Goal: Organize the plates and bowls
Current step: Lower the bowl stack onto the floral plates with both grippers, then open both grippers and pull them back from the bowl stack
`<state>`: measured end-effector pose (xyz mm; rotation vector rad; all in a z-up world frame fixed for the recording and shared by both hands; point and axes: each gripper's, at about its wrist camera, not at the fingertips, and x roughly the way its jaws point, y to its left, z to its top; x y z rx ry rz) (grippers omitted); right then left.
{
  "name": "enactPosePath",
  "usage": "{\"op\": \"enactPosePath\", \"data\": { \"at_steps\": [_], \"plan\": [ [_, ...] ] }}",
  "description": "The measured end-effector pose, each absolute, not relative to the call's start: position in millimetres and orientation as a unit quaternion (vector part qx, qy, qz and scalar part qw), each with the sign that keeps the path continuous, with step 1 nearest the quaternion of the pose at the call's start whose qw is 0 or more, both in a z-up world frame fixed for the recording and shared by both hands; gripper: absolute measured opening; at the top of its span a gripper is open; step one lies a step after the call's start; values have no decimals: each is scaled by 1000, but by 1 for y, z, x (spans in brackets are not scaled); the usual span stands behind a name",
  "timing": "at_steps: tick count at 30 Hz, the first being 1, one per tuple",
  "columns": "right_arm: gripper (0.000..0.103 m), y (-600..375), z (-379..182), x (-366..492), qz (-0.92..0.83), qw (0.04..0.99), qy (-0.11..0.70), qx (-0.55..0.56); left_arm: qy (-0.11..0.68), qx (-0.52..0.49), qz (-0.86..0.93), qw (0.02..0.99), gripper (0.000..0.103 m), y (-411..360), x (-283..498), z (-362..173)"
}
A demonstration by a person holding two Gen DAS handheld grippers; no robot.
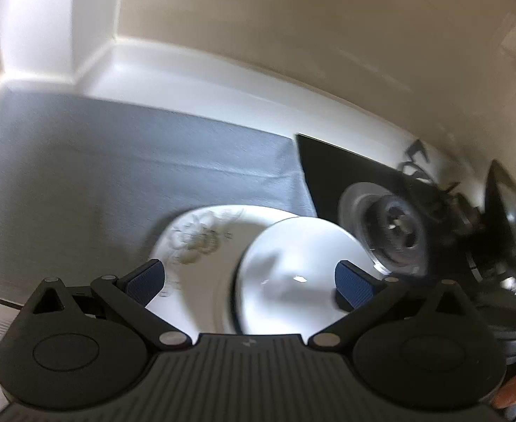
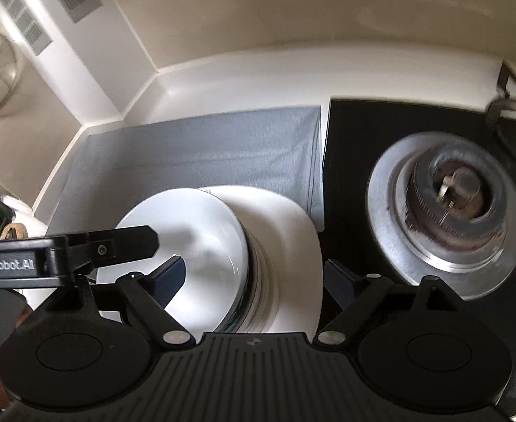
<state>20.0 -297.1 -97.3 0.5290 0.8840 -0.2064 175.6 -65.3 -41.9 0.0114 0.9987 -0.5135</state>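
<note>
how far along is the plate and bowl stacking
Done: the white bowls sit nested in one stack on the patterned plate, on the grey mat. In hand: nothing; the left gripper and right gripper are both open. Left: no loose dishes in view.

White bowl (image 1: 293, 274) on patterned plate (image 1: 194, 242); gripper (image 1: 249, 281) wide above

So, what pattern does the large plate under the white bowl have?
A grey floral line drawing on white, on the plate. The left wrist view shows it best.
</note>
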Motion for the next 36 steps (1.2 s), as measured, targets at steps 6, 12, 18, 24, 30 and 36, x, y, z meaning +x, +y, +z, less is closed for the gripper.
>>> {"op": "enactPosePath", "data": {
  "at_steps": [6,12,18,24,30,36],
  "plan": [
    [90,-289,-85,6,-97,884,401,219,459,32,-207,863,103,-56,156,-25],
    [90,-274,-78,-12,-138,886,382,223,444,81,-217,866,103,-41,135,-18],
    [90,-240,-74,-36,-198,878,361,246,444,116,-244,854,103,-17,118,-18],
    [90,-197,-74,-56,-223,872,354,254,411,222,-210,859,103,-4,98,-29],
    [90,-167,-74,-69,-250,870,346,245,405,217,-211,863,103,19,85,-36],
    [90,-146,-78,-70,-264,863,358,240,425,207,-201,858,103,42,86,-49]
  ]
}}
